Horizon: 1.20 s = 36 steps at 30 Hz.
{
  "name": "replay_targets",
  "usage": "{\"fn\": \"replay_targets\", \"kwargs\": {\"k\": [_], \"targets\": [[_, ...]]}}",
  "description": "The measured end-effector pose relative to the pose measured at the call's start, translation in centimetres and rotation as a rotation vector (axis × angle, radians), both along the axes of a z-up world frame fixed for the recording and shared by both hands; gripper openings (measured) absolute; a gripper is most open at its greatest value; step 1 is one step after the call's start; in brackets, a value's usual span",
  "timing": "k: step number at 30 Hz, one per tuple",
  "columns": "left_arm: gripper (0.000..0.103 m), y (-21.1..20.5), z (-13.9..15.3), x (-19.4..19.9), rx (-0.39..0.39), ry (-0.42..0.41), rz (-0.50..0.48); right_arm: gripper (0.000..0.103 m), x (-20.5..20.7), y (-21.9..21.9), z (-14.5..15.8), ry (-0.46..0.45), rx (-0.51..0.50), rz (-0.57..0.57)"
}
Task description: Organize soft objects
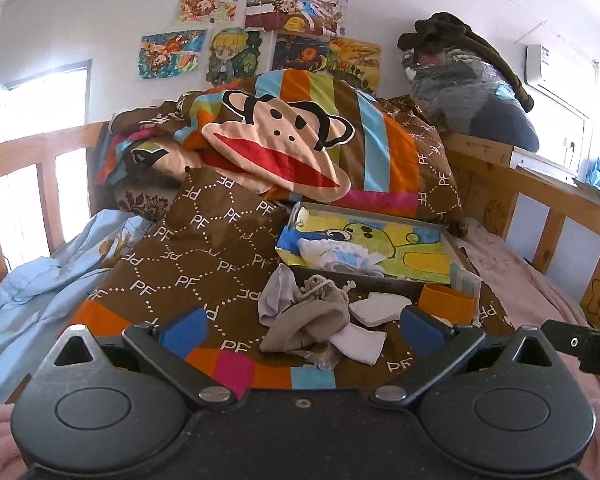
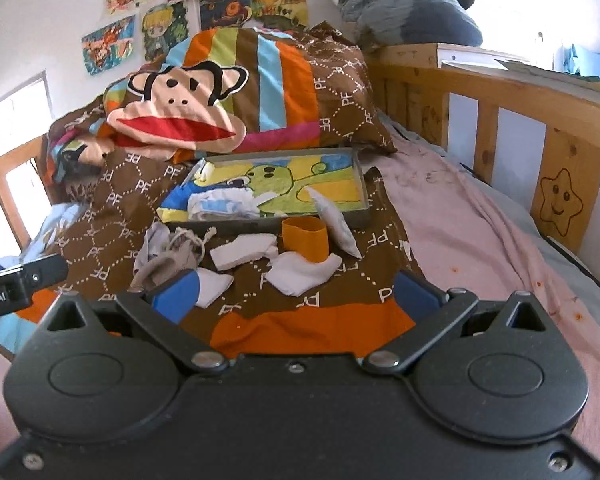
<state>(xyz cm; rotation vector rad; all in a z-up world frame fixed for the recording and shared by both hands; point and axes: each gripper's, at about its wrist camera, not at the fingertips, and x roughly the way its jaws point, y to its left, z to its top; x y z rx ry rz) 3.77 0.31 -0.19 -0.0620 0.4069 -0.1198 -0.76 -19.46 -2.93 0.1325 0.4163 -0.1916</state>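
A pile of soft things lies on the brown quilt (image 1: 204,248): a beige drawstring pouch (image 1: 312,312) with grey cloth, white folded cloths (image 2: 242,256) (image 2: 304,274), a white pouch (image 2: 336,224) leaning on the tray, and an orange band (image 2: 305,238). A shallow grey tray (image 2: 362,190) with a cartoon drawing holds a white and blue cloth (image 2: 220,202). My left gripper (image 1: 302,330) is open and empty, just short of the beige pouch. My right gripper (image 2: 296,292) is open and empty, just short of the white cloths.
A monkey-face pillow (image 1: 276,144) and bundled bedding rise behind the tray. A wooden bed rail (image 2: 500,96) runs along the right, with a pink sheet (image 2: 468,232) beside it. Light blue bedding (image 1: 32,284) lies at the left. Drawings hang on the wall.
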Motion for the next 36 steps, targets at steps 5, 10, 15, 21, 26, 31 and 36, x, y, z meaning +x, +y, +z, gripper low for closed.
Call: {"fn": "replay_targets", "kwargs": {"k": [5,10,15,21,26,31,36], "targets": [[0.102,-0.4,-0.3,-0.1,0.022,0.013,-0.016,0.103,0.6,0.4,0.1,0.013,-0.006,0.013],[0.102,-0.8,-0.5,-0.1,0.037,0.017,-0.027,0.103,0.5,-0.5,0.4,0.008,-0.004,0.001],[0.102,-0.8,-0.5,0.0,0.035,0.027,-0.014,0.103,0.2,-0.8,0.3,0.002,0.013,-0.003],[0.102,-0.8,-0.3,0.2,0.034,0.032,-0.007,0.103,0.2,-0.8,0.2,0.002,0.018,-0.007],[0.102,-0.8,-0.3,0.2,0.033,0.032,-0.007,0.103,0.2,-0.7,0.2,0.005,0.02,-0.01],[0.102,-0.8,-0.3,0.2,0.032,0.032,-0.007,0.103,0.2,-0.6,0.2,0.005,0.02,-0.011],[0.102,-0.8,-0.3,0.3,0.033,0.033,-0.006,0.103,0.3,-0.6,0.2,0.005,0.02,-0.011]]}}
